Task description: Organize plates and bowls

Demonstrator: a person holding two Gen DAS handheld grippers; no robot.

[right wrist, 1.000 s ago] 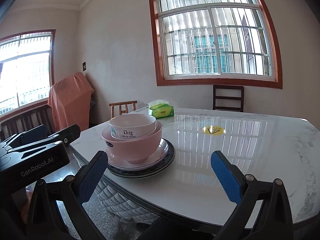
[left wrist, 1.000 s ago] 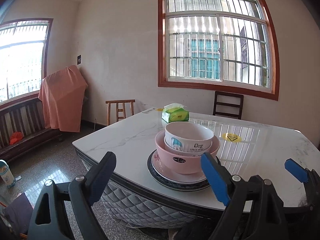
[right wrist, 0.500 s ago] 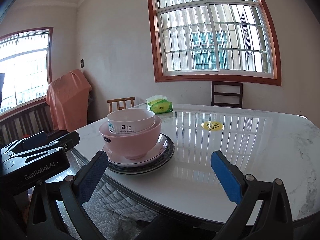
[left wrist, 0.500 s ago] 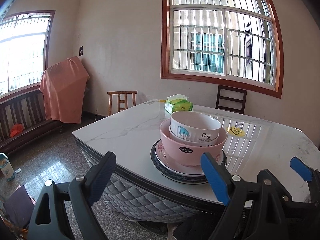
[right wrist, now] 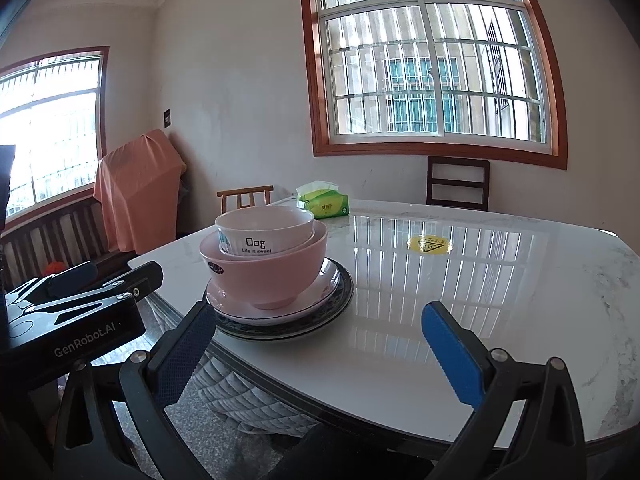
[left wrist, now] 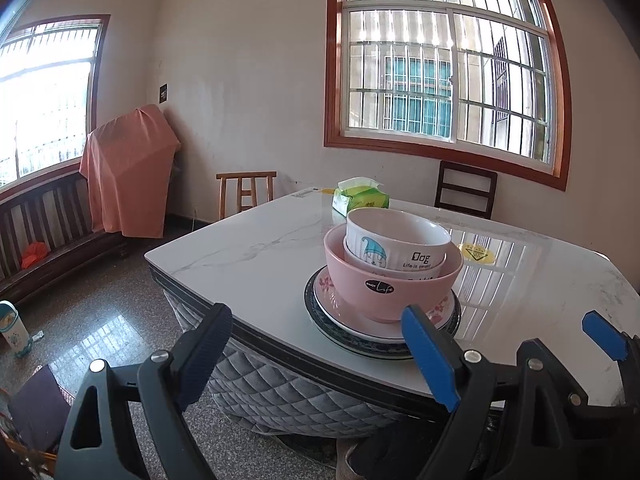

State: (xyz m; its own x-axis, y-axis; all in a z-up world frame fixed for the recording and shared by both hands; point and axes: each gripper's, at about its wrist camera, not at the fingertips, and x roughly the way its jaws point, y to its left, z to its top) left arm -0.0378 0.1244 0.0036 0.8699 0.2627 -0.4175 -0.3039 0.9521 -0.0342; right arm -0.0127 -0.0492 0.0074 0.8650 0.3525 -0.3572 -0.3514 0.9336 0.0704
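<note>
A stack stands near the front left corner of the white marble table [left wrist: 256,256] [right wrist: 440,320]. At the bottom is a dark-rimmed plate [left wrist: 344,340] [right wrist: 336,312], then a white floral plate [left wrist: 332,304] [right wrist: 316,296], a pink bowl [left wrist: 384,284] [right wrist: 268,276], and on top a white "Dog" bowl [left wrist: 400,244] [right wrist: 264,228]. My left gripper [left wrist: 320,352] is open, short of the table edge, with the stack just beyond its right finger. My right gripper [right wrist: 320,348] is open over the front edge, right of the stack, holding nothing.
A green tissue pack [left wrist: 360,200] [right wrist: 324,202] lies at the far side and a yellow sticker [right wrist: 430,245] at mid-table. Chairs [left wrist: 466,188] stand behind the table. A bench [left wrist: 48,232] with an orange cloth [left wrist: 128,172] lines the left wall.
Both grippers have drawn closer to the table, so the stack looms larger in each view. The jaws stay open and the dishes have not moved.
</note>
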